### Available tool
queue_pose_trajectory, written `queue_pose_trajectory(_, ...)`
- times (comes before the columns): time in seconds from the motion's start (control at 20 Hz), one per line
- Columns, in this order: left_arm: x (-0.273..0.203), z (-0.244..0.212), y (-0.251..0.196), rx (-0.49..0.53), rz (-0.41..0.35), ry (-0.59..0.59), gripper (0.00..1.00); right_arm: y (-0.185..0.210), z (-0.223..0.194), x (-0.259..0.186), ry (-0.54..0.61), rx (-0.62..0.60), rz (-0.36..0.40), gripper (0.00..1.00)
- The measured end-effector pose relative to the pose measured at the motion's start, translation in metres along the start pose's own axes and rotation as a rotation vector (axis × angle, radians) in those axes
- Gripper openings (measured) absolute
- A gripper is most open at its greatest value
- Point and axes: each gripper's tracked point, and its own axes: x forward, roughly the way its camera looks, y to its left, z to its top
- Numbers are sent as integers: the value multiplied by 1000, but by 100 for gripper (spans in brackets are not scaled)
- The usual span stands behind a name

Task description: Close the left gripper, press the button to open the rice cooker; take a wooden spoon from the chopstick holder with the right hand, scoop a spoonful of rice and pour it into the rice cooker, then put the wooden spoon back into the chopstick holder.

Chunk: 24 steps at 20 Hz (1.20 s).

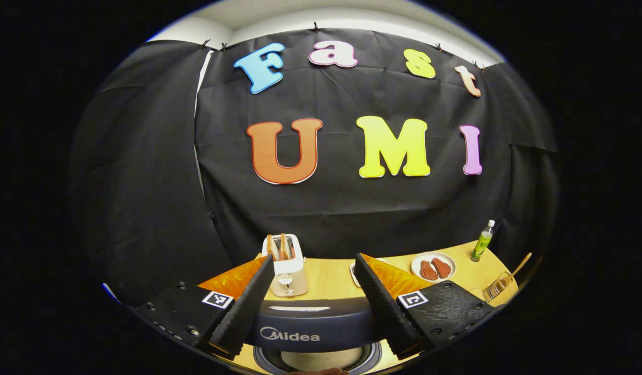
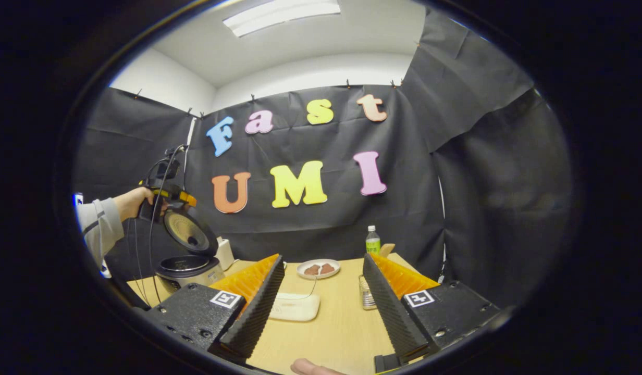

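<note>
Silver rice cooker (image 2: 188, 268) with dark lid already up; both tools, left (image 1: 313, 297) and right (image 2: 321, 307), gaping empty. Next: reaching right for long-handled wooden spoon (image 1: 515, 275) in wire chopstick holder (image 1: 495, 291).

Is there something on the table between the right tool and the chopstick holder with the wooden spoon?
Nothing visible blocks it. The right tool is open, and the chopstick holder stands just beyond its right finger, with bare table before it.

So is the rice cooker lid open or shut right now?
Open. In the right gripper view the rice cooker has its lid tilted up and back, inner face showing, above the uncovered pot rim.
</note>
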Motion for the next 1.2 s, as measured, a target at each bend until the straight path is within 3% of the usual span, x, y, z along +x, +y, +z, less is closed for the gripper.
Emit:
queue_pose_trajectory(0.6,-39,-125,-14,-13,-33,67,97,36,8,-35,1,-37,72,98)
queue_pose_trajectory(0.9,-44,-143,-12,-33,-41,36,97,50,7,-38,7,-55,88,96)
queue_pose_trajectory(1.15,-45,-179,-16,-25,-38,99,97,57,3,-40,15,-65,106,97)
queue_pose_trajectory(1.2,-48,-172,-16,-17,-35,52,97,58,3,-42,15,-66,107,96)
